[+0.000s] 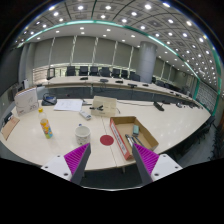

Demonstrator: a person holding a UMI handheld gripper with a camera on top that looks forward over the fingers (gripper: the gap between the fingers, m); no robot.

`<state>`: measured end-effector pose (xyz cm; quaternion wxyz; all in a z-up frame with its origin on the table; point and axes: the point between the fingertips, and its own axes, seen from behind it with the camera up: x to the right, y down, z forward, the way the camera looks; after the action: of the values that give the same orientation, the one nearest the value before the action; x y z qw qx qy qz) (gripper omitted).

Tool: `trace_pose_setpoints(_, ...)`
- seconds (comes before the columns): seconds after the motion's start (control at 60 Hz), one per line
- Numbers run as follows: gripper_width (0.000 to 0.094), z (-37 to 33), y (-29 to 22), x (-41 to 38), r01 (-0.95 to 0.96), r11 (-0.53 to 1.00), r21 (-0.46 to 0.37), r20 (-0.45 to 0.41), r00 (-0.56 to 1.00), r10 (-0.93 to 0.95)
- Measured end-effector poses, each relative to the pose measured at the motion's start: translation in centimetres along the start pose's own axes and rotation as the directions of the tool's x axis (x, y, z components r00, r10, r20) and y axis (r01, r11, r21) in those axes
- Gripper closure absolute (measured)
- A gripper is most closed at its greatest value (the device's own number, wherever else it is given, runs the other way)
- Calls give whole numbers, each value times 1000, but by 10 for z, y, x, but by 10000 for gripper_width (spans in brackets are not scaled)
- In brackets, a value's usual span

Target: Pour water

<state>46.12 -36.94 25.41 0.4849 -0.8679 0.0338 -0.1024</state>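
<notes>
i look out over a wide, pale curved surface (60, 145) in a big meeting room, with a row of dark chairs (95, 72) along the far desks and ceiling lights above. just ahead of my fingers and a little to the side sits an open cardboard box (133, 133), its long red-edged flap lying toward me. beside the box, between it and the white cup (83, 134), a round red coaster-like disc (107, 140) lies flat on the surface. the cup stands upright, just beyond my left-side finger. further off to that side stands a bottle (45, 126) with orange and yellow on it, upright and apart from the cup. behind these i see a light wooden-looking box shape (104, 104), some white papers (68, 104), and a dark object (159, 105) further off; i cannot tell what that is. at the far edge on the bottle's side there is a white boxy thing (25, 100).

nothing stands directly between me and the cup; the cardboard box crowds the other side.

my fingers (112, 160) are spread wide apart, pink pads (77, 158) facing inward, holding nothing and touching nothing; they hover above the near rim of the surface.
</notes>
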Motion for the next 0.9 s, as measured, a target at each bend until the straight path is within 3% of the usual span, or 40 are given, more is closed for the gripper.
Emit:
trace_pose_setpoints(0.217, 75, 14, -2, -43, 19, 1000, -1, 64, 998, -19)
trace_pose_setpoints(0.483, 73, 41, 7, -179, 63, 998, -10, 223, 973, -59)
trace_pose_setpoints(0.733, 74, 112, 7, -325, 29, 999, 41, 301, 953, -40)
trace_pose_setpoints(0.9, 74, 173, -10, -395, 22, 990, 142, 304, 950, -65)
